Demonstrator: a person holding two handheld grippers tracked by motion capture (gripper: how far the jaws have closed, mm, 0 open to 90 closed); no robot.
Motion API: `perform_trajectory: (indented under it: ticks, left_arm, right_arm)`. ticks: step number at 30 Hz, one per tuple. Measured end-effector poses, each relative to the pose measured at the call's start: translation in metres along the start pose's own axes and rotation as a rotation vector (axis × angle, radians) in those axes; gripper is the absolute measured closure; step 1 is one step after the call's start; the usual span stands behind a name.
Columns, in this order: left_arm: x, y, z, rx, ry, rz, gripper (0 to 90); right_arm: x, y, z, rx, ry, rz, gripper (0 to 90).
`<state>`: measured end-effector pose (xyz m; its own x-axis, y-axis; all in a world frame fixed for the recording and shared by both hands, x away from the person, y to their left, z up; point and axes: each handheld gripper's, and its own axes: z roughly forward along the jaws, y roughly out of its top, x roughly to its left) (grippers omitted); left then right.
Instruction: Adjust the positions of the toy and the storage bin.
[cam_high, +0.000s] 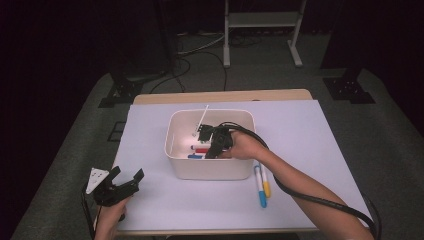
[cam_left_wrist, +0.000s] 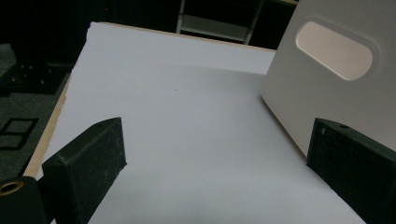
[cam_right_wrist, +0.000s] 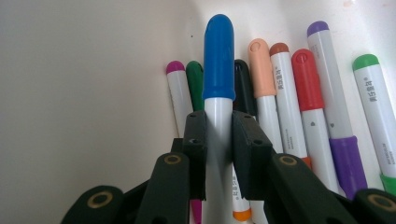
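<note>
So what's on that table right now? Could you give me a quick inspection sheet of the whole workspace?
Surface: white sheet over a wooden table.
Job's things: white bin holding markers; blue-capped marker clamped in the right gripper inside the bin.
Clutter: two markers, blue and yellow, lying beside the bin.
Grippers: left gripper open, held over the sheet's near left corner.
Cables: black cable along the right forearm; more on the floor.
Surroundings: dark room, white metal frame behind.
</note>
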<state>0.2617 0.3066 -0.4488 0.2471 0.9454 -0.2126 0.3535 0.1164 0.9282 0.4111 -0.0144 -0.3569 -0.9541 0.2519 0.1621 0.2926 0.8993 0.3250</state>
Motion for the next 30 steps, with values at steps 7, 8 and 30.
perform_trajectory:
  ticks: [7, 8, 30]
  left_arm:
    - [0.000, 0.000, 0.000, -0.002, 0.002, -0.002, 3.2]
    - [0.000, 0.000, 0.000, -0.001, 0.002, -0.001, 3.2]
    - [-0.002, 0.000, 0.000, 0.005, 0.000, 0.005, 3.2]
  right_arm:
    - [0.000, 0.001, 0.001, 0.006, -0.002, -0.005, 70.9]
    - [-0.001, 0.001, 0.000, 0.005, -0.004, 0.000, 69.1]
    - [0.030, -0.088, -0.133, -0.345, -0.145, 0.071, 67.9]
